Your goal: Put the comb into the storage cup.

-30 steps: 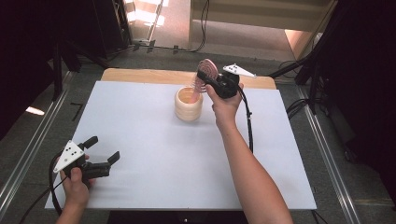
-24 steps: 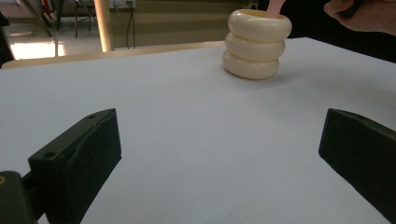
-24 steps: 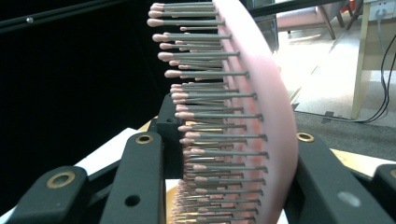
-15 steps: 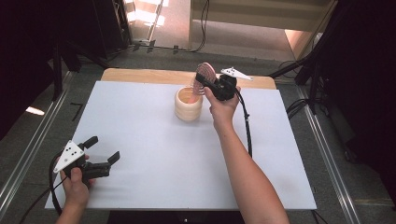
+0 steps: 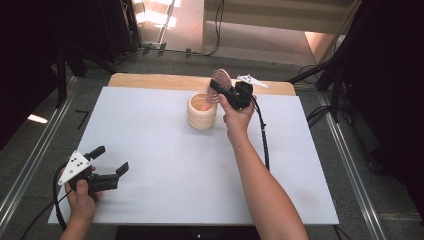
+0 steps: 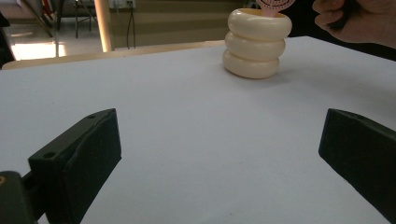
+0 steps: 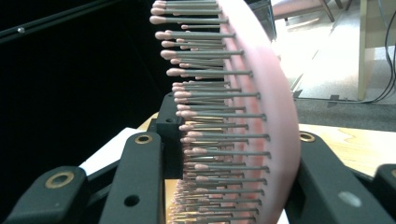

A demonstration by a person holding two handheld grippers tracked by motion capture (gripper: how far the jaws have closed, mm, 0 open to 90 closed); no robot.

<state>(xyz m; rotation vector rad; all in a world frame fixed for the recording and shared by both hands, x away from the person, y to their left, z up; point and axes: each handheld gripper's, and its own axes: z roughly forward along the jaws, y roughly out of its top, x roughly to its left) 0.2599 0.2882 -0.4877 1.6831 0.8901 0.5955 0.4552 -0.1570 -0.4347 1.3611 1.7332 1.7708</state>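
Observation:
A cream ribbed holder [image 5: 202, 112] [image 6: 254, 44] stands on the white table sheet [image 5: 165, 150], towards the far side. Just above its mouth, my right gripper [image 5: 216, 90] [image 7: 229, 186] is shut on the head of a pink hairbrush [image 5: 220, 80] [image 7: 261, 116]. The bristles point to the left in the right gripper view. The brush's lower end points down at the holder's opening, and I cannot tell if it touches. My left gripper [image 5: 112, 160] [image 6: 219, 144] rests low at the near left, jaws wide apart with nothing between them.
A wooden strip [image 5: 150, 81] runs along the table's far edge. Metal rails [image 5: 30, 160] flank the table on both sides. The right gripper's cable [image 5: 264, 140] trails across the sheet beside the forearm. Dark stands and cables sit on the floor beyond.
My right hand has shifted very slightly with the brush over the holder. The left gripper has stayed where it was.

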